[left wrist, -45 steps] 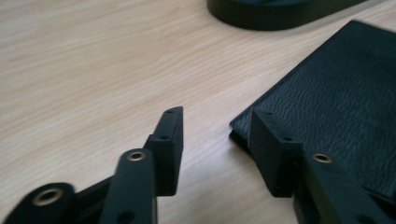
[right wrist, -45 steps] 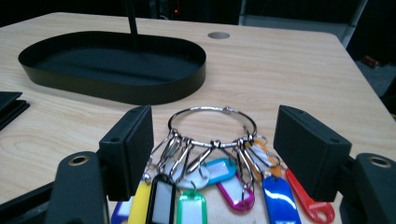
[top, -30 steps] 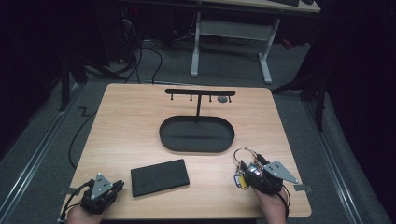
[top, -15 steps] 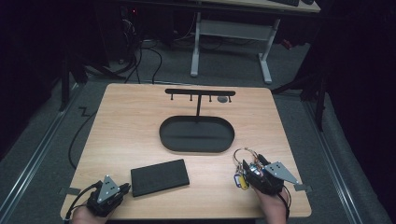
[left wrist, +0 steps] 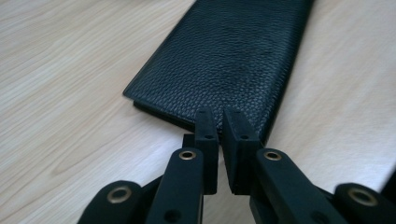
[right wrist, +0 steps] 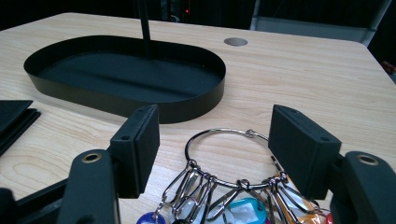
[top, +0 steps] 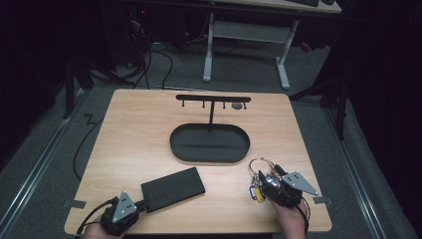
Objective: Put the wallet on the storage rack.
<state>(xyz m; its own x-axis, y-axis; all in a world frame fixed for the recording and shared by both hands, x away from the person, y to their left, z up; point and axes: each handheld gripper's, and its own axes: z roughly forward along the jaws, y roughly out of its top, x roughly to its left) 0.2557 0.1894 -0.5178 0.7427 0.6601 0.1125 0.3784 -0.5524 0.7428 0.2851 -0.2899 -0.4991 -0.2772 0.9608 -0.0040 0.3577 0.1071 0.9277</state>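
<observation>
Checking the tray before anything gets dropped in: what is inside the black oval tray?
The black oval tray holds nothing loose; only the stand's thin post rises from its floor. Its near wall hides a strip of floor from the right gripper view, but the high view shows that strip bare.

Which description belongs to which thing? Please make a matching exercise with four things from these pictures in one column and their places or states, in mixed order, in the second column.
Things:
1. black leather wallet
2. key ring
3. oval black tray
4. left gripper

Descriptions:
A. lies on the table between two open jaws
B. jaws nearly together, tips at the edge of a flat case
C. stands at the table's middle, with a thin post rising from it
D. lies flat near the table's front edge, left of centre

Pairs: 1-D, 2-A, 3-C, 4-B
</observation>
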